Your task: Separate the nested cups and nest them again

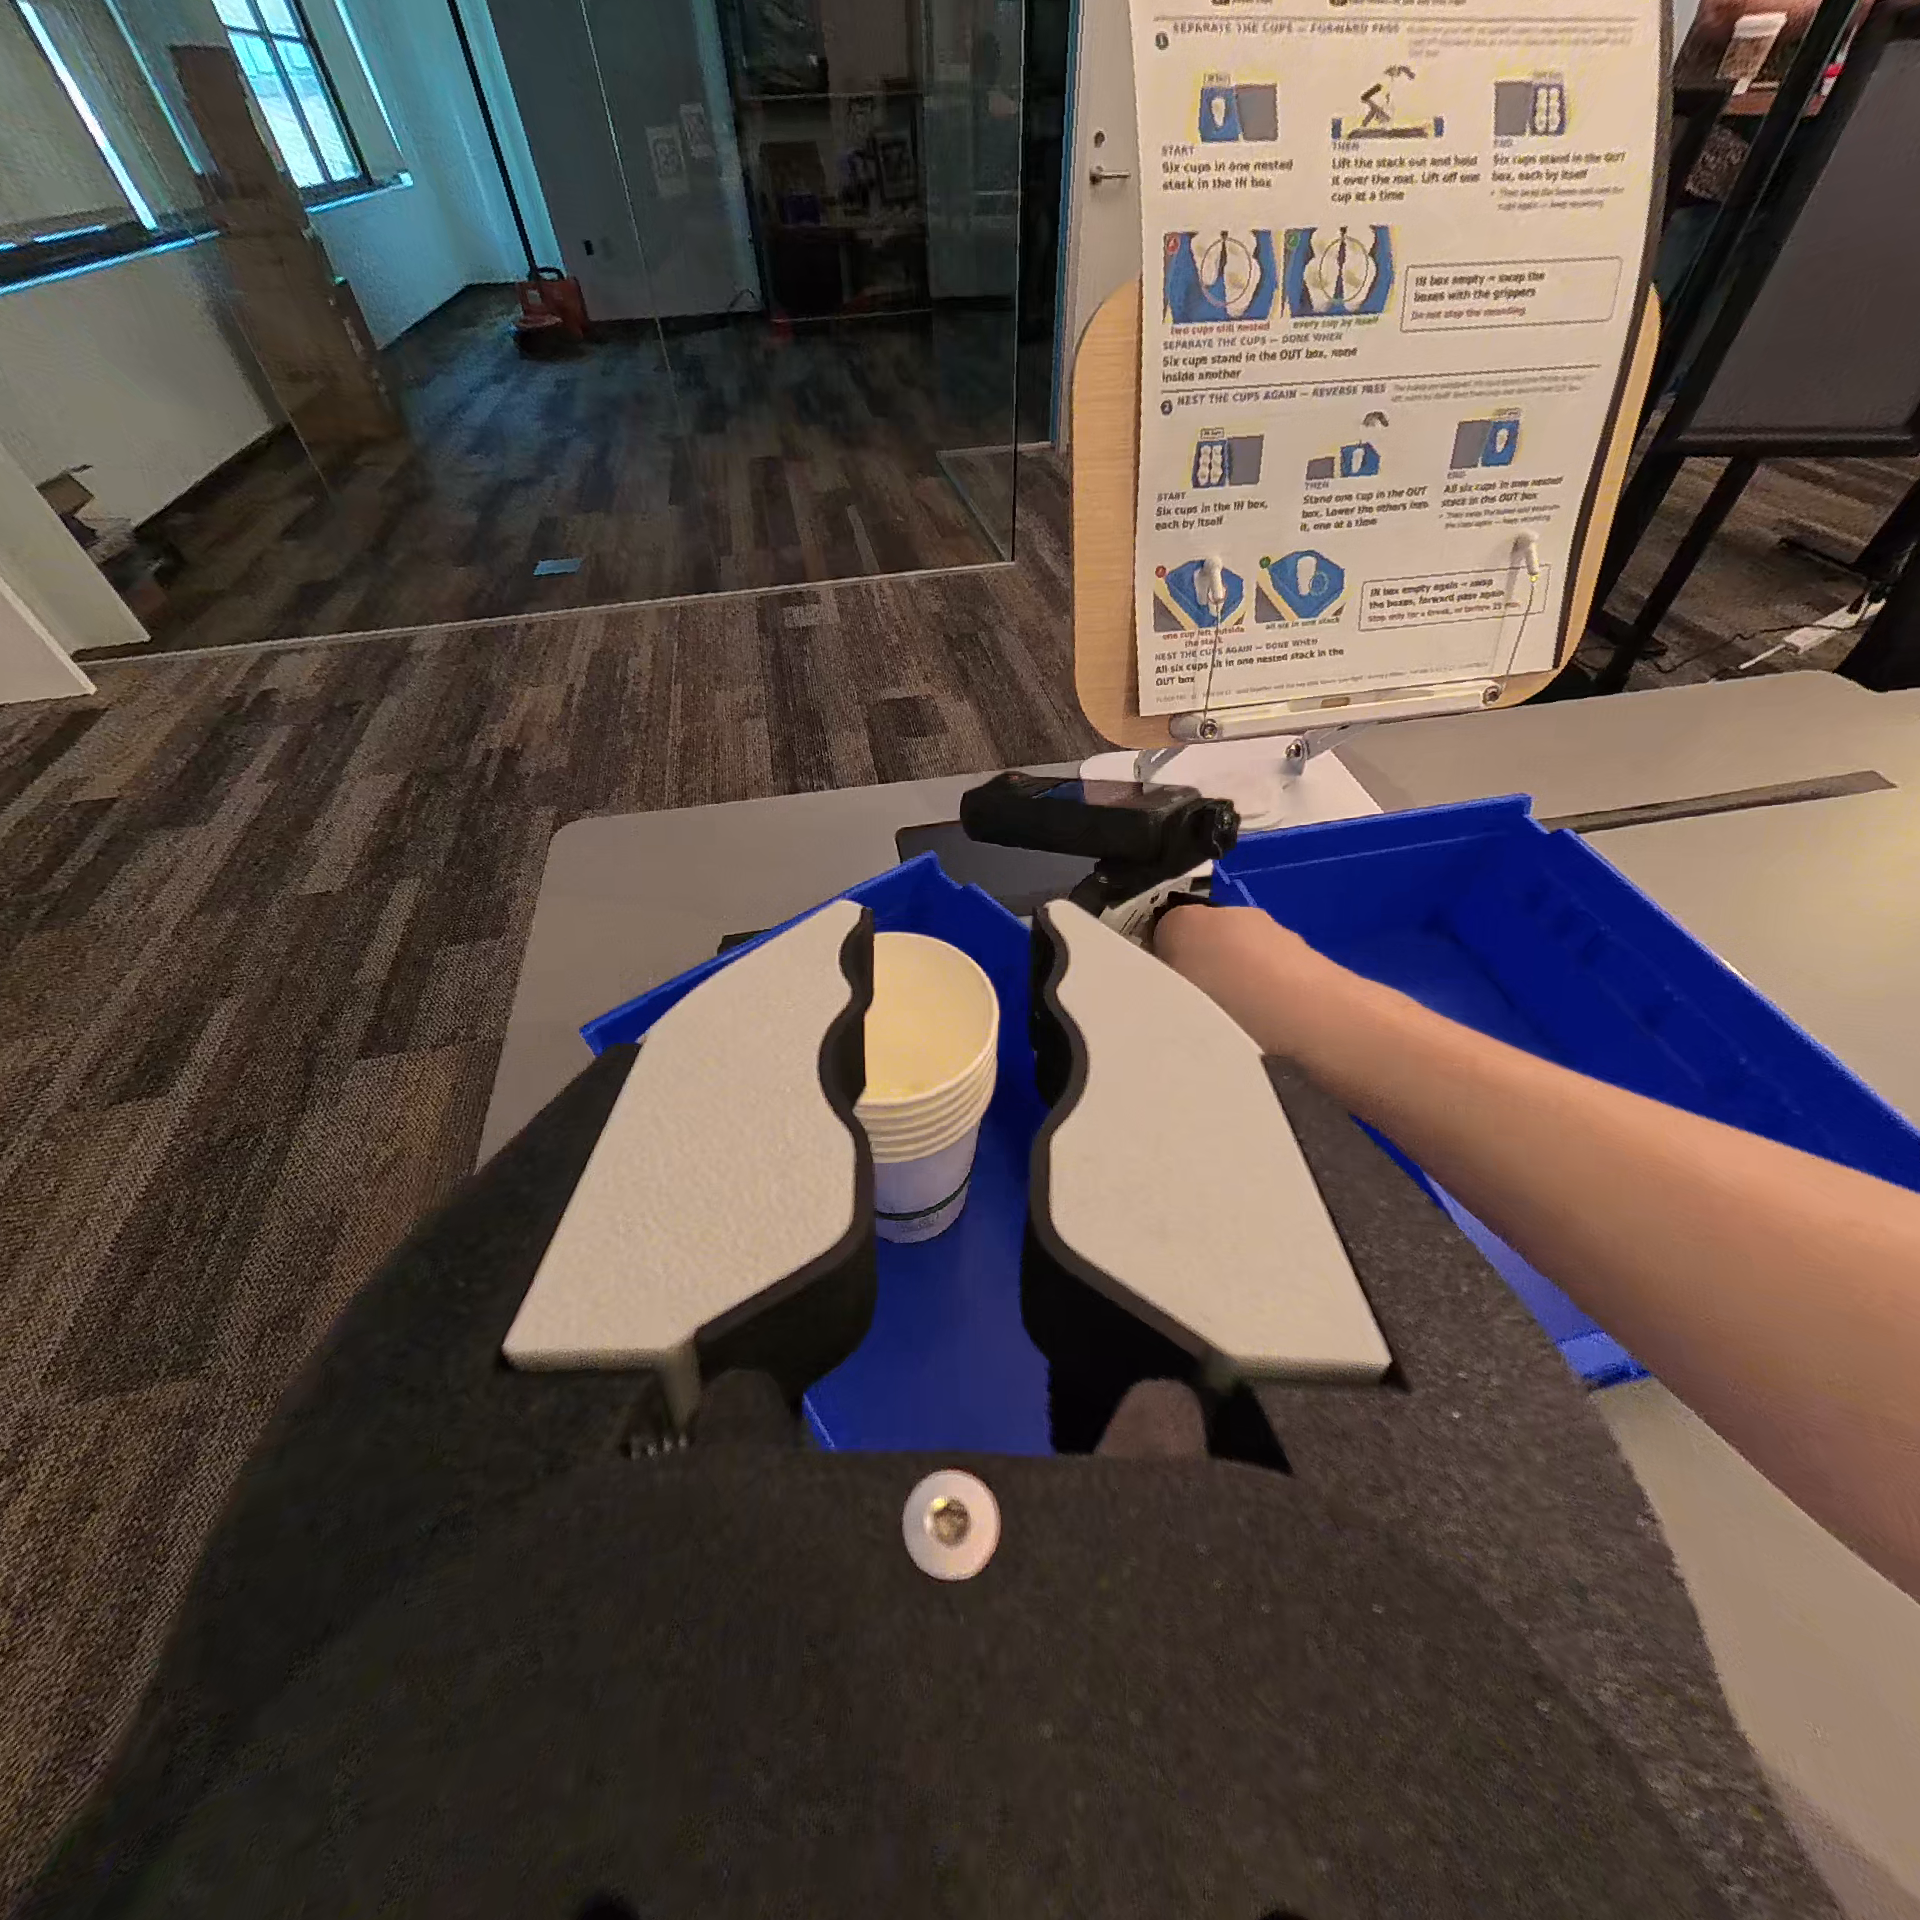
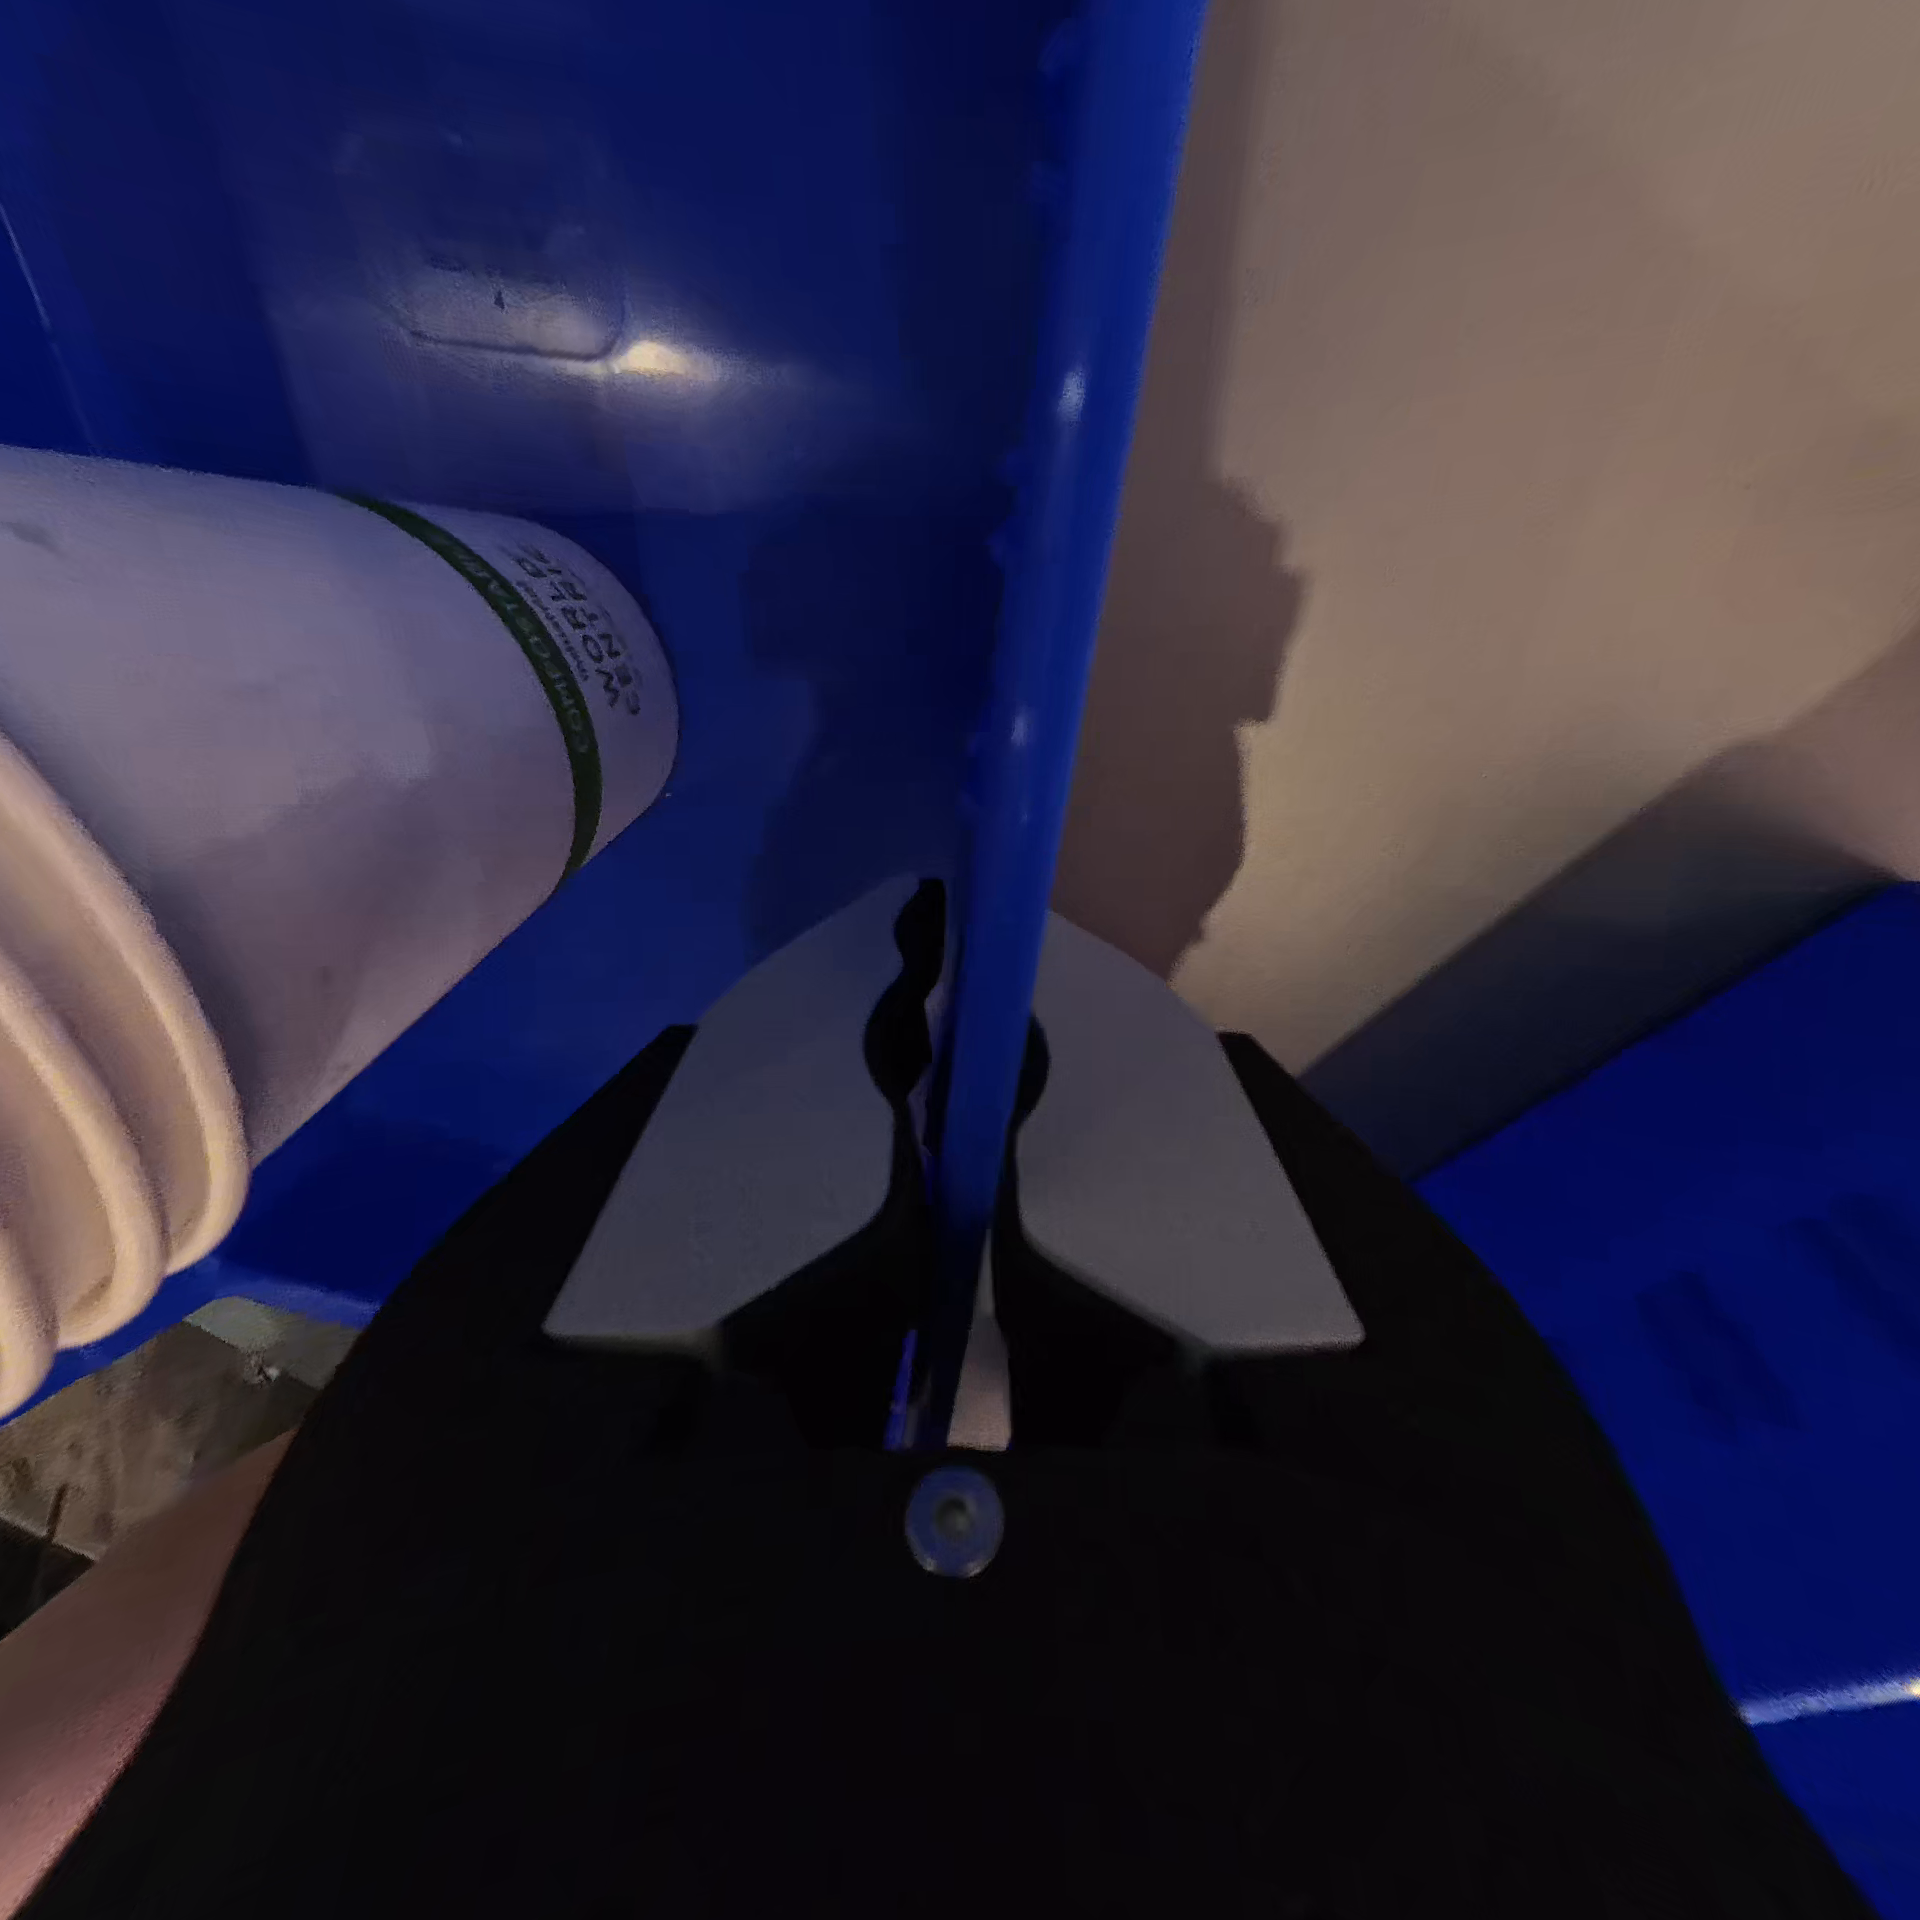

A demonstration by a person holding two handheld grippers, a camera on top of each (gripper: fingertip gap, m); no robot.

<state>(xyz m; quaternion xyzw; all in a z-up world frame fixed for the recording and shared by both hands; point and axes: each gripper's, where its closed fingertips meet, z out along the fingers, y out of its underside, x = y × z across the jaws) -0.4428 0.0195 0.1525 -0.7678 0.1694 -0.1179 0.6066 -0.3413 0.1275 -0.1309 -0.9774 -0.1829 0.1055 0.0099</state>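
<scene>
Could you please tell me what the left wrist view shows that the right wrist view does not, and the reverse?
Only the left wrist view shows the open left gripper poised around the stack, the empty second blue plastic bin, the paper instruction sheet on a stand and the person's forearm.

Only the right wrist view shows the right gripper shut on the blue plastic bin wall.

Both show the nested stack of white paper cups inside that bin.

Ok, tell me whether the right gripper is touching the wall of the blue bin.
Touching. The right wrist view shows the right gripper shut on the blue bin wall, which runs up between its fingers with no gap on either side.
</scene>
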